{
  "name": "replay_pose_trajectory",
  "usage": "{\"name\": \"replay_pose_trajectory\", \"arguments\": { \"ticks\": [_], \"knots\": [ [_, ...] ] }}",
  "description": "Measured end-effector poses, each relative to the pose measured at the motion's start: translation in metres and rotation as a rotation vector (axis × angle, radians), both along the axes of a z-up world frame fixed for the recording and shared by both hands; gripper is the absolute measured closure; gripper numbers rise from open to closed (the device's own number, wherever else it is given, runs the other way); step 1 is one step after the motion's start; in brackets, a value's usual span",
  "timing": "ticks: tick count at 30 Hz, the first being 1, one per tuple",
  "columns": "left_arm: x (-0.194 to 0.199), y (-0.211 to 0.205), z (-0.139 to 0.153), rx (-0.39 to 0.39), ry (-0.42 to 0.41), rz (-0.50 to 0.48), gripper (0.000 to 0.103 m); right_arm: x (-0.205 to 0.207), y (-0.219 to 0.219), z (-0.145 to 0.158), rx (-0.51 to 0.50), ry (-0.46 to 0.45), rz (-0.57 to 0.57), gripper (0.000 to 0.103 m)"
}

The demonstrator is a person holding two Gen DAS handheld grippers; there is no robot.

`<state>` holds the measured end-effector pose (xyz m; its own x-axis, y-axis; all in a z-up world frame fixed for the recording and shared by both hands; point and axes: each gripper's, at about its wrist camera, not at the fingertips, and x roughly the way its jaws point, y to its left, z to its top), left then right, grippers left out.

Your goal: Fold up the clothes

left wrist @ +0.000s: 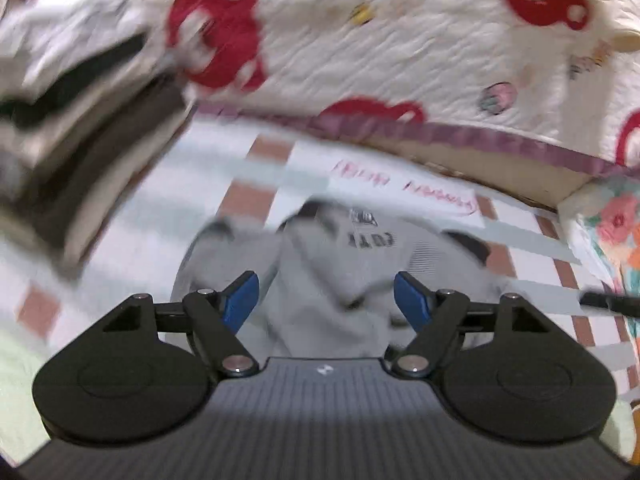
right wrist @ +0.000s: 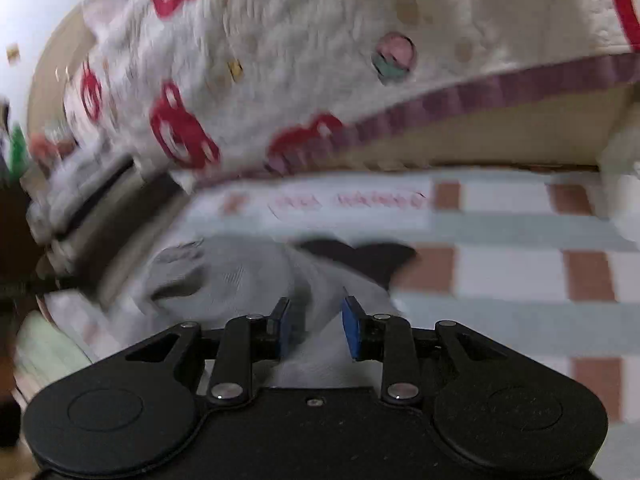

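Dark lettering on the grey garment (left wrist: 360, 240) and red writing on the checked sheet (left wrist: 404, 188) are too blurred to read.

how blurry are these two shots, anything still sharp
Left wrist view: heavy motion smear over the quilt and grey shirt, so its print is unreadable; only the left gripper with its blue fingers is crisp. Right wrist view: the same streaking across the checked sheet and shirt; the right gripper is sharp. Fisheye bends the edges in both.

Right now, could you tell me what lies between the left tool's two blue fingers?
In the left wrist view, the left tool is open, with only the crumpled grey garment showing between its fingers, lying on the checked cloth.
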<state>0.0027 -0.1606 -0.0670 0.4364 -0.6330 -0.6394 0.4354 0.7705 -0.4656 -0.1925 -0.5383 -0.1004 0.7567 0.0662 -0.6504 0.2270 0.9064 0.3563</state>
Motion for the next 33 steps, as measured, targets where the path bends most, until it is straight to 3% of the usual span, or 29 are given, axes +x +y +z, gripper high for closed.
{"name": "replay_pose_trajectory", "arguments": {
  "ticks": [3, 9, 10, 13, 16, 19, 21, 22, 23, 24, 25, 28, 33],
  "knots": [
    [-0.008, -0.006, -0.018, 0.068, -0.004, 0.024, 0.029, -0.010, 0.013, -0.015, -0.083, 0.035, 0.057, 0.067],
    [-0.026, -0.031, -0.027, 0.224, -0.080, -0.076, 0.026, 0.014, 0.053, -0.023, -0.257, 0.035, 0.250, 0.054],
    [-0.027, -0.036, -0.031, 0.228, -0.067, -0.099, 0.021, 0.020, 0.059, -0.023, -0.274, 0.026, 0.279, 0.051],
    [-0.032, -0.054, -0.046, 0.249, -0.034, -0.150, 0.018, 0.043, 0.083, -0.027, -0.362, 0.011, 0.354, 0.043],
    [-0.022, -0.062, -0.064, 0.307, 0.013, -0.113, 0.018, 0.064, 0.105, -0.043, -0.550, 0.044, 0.406, 0.033],
    [-0.013, -0.070, -0.083, 0.365, 0.059, -0.074, 0.018, 0.083, 0.114, -0.071, -0.752, 0.116, 0.396, 0.034],
    [-0.003, -0.070, -0.091, 0.372, 0.081, -0.033, 0.018, 0.093, 0.105, -0.075, -0.694, 0.103, 0.385, 0.035],
    [0.004, -0.066, -0.091, 0.356, 0.086, -0.004, 0.022, 0.097, 0.099, -0.075, -0.637, 0.088, 0.383, 0.051],
    [0.010, -0.063, -0.092, 0.341, 0.092, 0.025, 0.025, 0.102, 0.092, -0.070, -0.560, 0.062, 0.381, 0.093],
    [0.014, -0.056, -0.088, 0.323, 0.088, 0.047, 0.056, 0.107, 0.085, -0.065, -0.485, 0.039, 0.376, 0.096],
    [0.018, -0.048, -0.083, 0.305, 0.083, 0.069, 0.095, 0.113, 0.077, -0.057, -0.413, 0.021, 0.353, 0.097],
    [0.029, -0.025, -0.068, 0.251, 0.068, 0.135, 0.096, 0.123, 0.053, -0.018, -0.262, -0.093, 0.248, 0.097],
    [0.030, 0.020, -0.030, 0.299, -0.109, 0.342, 0.098, 0.126, 0.037, 0.041, -0.325, -0.234, 0.124, 0.097]
  ]
}}
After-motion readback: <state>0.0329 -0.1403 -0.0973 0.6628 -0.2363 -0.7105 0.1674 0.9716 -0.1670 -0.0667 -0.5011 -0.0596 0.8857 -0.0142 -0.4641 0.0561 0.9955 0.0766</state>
